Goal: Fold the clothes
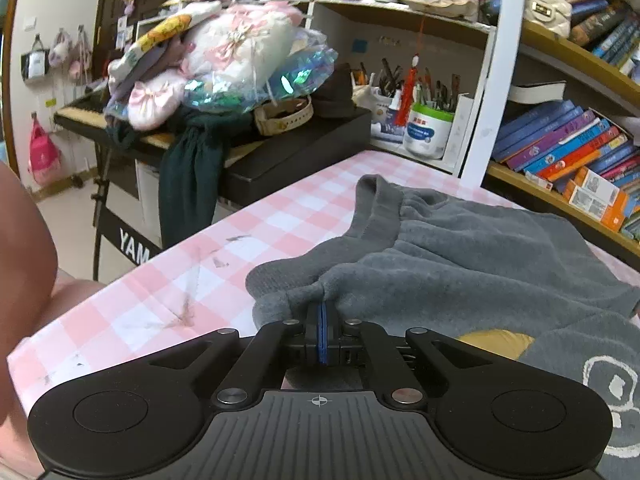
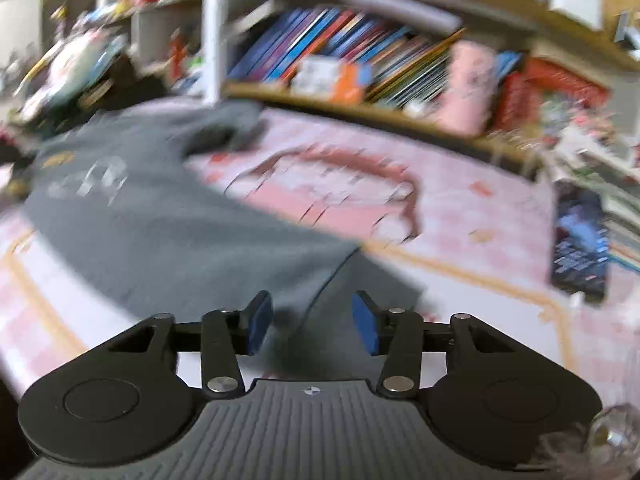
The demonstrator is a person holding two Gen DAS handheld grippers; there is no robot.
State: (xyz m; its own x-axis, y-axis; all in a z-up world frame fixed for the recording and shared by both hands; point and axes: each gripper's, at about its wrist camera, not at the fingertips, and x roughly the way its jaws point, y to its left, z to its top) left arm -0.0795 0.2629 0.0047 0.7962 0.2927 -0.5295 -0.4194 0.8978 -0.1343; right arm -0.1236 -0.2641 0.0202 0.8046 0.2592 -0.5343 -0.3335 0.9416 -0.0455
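The grey garment is thick, fuzzy fleece cloth with a matt nap and a ribbed neckband. Beneath the garment, the pink checked tablecloth looks smooth and faintly glossy, scuffed with dark marks. The left gripper is matt black plastic with shiny metal pivot pins and blue rubbery pads; its base is ridged.

Even indoor light; right wrist view motion-blurred, edges fisheye-warped.
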